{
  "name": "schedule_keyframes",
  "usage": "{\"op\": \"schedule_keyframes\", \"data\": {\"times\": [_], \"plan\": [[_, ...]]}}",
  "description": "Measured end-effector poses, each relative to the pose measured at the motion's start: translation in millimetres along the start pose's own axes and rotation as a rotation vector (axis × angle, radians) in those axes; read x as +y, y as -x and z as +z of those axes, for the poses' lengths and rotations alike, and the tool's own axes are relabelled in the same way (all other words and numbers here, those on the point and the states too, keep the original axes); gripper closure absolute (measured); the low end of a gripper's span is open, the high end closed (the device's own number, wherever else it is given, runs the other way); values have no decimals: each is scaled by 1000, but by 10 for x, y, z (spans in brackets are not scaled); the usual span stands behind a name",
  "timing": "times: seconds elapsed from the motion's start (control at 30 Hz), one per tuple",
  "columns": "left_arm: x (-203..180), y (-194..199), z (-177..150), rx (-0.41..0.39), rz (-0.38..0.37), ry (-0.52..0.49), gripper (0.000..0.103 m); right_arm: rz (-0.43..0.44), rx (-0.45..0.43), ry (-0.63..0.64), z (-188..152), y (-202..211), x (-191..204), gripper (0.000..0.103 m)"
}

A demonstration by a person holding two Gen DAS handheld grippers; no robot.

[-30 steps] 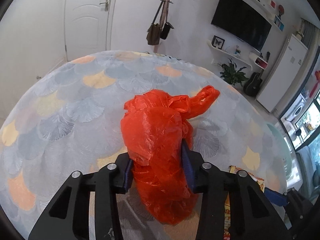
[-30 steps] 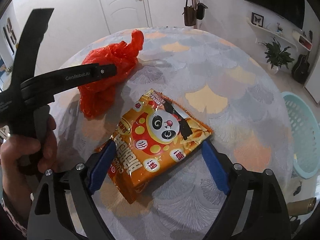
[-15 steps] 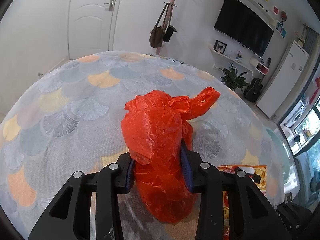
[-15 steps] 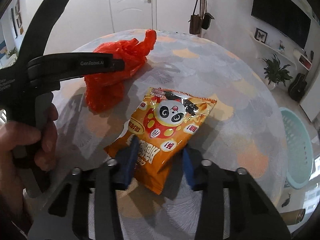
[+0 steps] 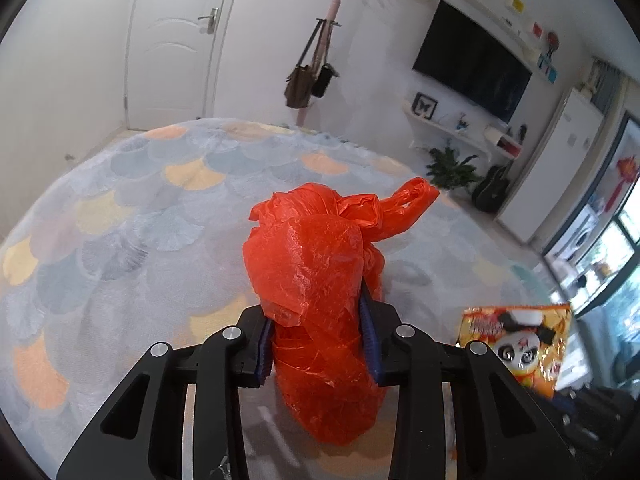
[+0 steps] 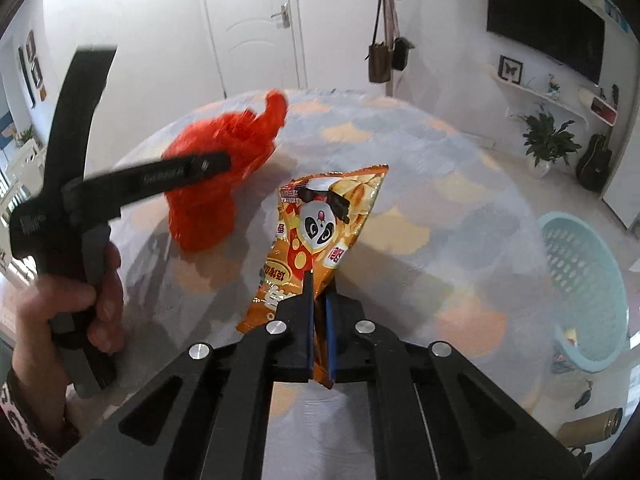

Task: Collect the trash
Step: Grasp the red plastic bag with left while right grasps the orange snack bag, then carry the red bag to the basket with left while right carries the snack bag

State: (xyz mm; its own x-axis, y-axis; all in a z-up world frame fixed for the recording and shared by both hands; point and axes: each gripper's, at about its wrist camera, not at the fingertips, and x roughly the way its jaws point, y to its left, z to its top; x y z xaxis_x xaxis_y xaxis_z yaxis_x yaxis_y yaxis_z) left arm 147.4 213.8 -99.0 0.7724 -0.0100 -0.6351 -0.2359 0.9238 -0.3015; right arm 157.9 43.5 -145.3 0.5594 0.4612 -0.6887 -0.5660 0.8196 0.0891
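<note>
Over the table (image 5: 120,208) — grippers clamp red bag (image 5: 320,280), snack packet (image 6: 320,232).

White walls enclose the room. A white door (image 5: 172,44) stands at the far side. 2 bags (image 5: 308,80) hang on a pink pole. A black television (image 5: 472,62) is wall-mounted above white shelves, near a potted plant (image 5: 452,168) and a guitar (image 5: 490,192).
</note>
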Motion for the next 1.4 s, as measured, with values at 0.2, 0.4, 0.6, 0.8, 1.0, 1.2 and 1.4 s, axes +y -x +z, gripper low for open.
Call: {"op": "schedule_keyframes", "data": {"times": [0.2,0.4,0.6,0.8,1.0,1.2,1.4], "plan": [[-417,153,178,-50,-62,-59,70,-42,-56,-68,121,221,-380,100],[-1016,158,349,-90,-145,-128,70,-106,-123,-146,209,475,-891,100],[-1639,7,419,-96,-229,-183,70,-195,-183,-242,270,732,-1536,100],[-2180,-189,364,-72,-293,-249,70,-272,-209,-354,215,863,-2146,100],[-2641,-574,240,5,-351,-286,70,-299,-163,-512,-9,749,-2818,100],[-3044,-1029,33,121,-437,-316,70,-286,-99,-640,-350,483,-3351,100],[-3313,-1376,-194,194,-432,-355,70,-310,-28,-686,-618,218,-3630,100]]}}
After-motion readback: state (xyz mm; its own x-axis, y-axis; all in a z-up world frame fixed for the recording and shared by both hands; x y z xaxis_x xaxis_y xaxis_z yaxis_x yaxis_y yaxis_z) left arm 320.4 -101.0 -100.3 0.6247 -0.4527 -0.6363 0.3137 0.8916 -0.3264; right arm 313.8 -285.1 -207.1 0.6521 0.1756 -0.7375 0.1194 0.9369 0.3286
